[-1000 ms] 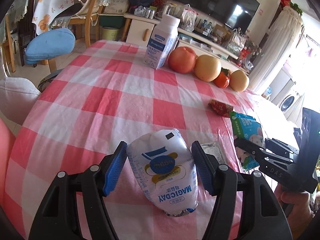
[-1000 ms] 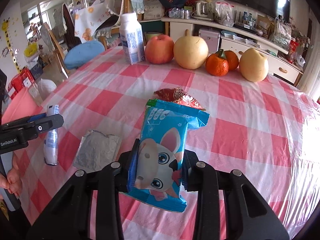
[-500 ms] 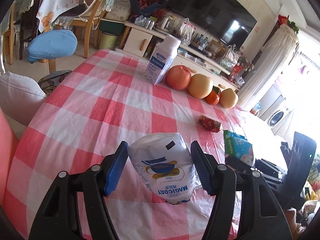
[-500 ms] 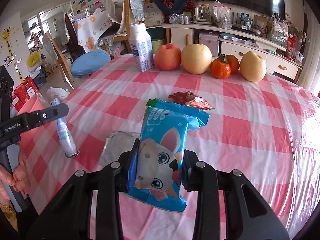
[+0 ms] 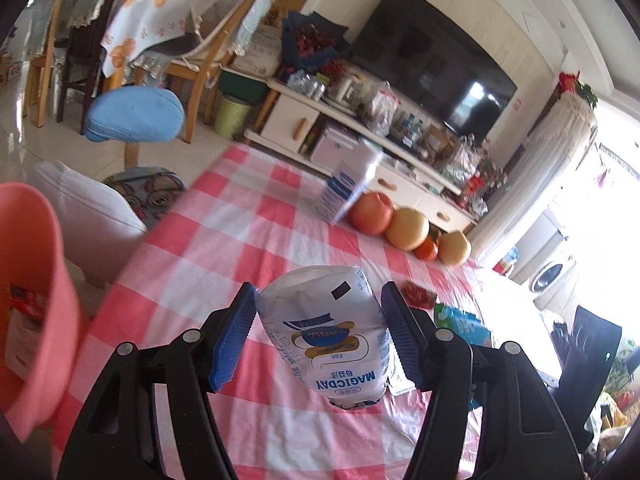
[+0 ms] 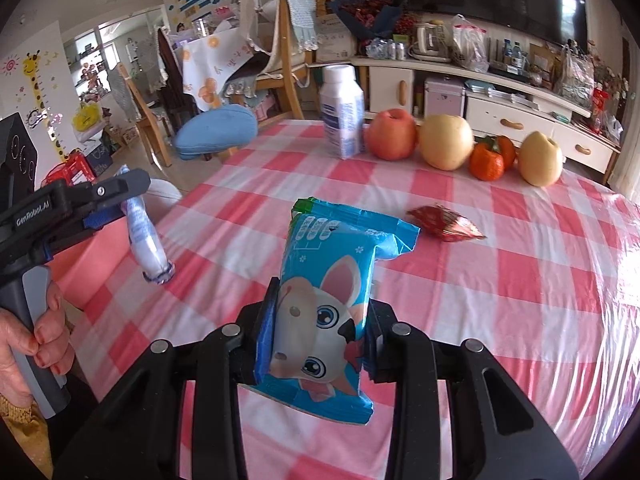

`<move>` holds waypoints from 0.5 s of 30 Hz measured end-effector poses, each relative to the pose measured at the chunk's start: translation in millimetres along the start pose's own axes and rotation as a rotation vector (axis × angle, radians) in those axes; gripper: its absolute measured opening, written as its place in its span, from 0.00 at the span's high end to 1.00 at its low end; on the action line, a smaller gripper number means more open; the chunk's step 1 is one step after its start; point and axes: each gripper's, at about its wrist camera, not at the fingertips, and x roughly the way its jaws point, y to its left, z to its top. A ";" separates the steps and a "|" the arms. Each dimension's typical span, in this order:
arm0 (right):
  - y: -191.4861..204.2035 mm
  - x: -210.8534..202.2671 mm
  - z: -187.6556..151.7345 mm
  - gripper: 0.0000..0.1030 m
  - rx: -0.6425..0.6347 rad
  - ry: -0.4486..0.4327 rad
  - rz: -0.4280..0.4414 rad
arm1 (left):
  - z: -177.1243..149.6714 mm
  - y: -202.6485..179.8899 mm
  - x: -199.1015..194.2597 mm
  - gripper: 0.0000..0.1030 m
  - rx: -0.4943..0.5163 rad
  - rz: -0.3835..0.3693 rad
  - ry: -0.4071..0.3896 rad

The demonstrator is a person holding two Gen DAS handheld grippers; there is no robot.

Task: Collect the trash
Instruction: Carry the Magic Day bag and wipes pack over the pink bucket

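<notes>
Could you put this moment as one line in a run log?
left tongs: shut on white pouch | right tongs: shut on blue wrapper | pink bin: beside left | red wrapper: on table

Black plastic left gripper (image 5: 318, 332) w/ ribbed blue pads, silver screws; grey handle marked "GenRobot.AI".

Checked tablecloth (image 6: 500, 280) spread wide, milk bottle (image 6: 342, 118) standing at twelve o'clock, apple (image 6: 391, 134), pear (image 6: 447, 142), orange (image 6: 487, 162) and a second pear (image 6: 540, 159) lined toward one o'clock. Blue cushion (image 5: 134, 116) off at ten, television (image 5: 432, 72) up at one.
</notes>
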 end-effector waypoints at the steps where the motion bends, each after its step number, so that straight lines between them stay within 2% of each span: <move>1: 5.2 0.2 1.6 0.65 -0.005 -0.002 0.006 | 2.5 4.1 -4.7 0.37 -0.006 0.005 -0.012; 7: 53.3 2.5 16.7 0.65 -0.052 -0.012 0.076 | 17.9 32.3 -34.8 0.37 -0.052 0.050 -0.089; 15: 147.6 12.8 45.1 0.65 -0.178 -0.017 0.204 | 34.9 90.8 -81.5 0.37 -0.147 0.186 -0.209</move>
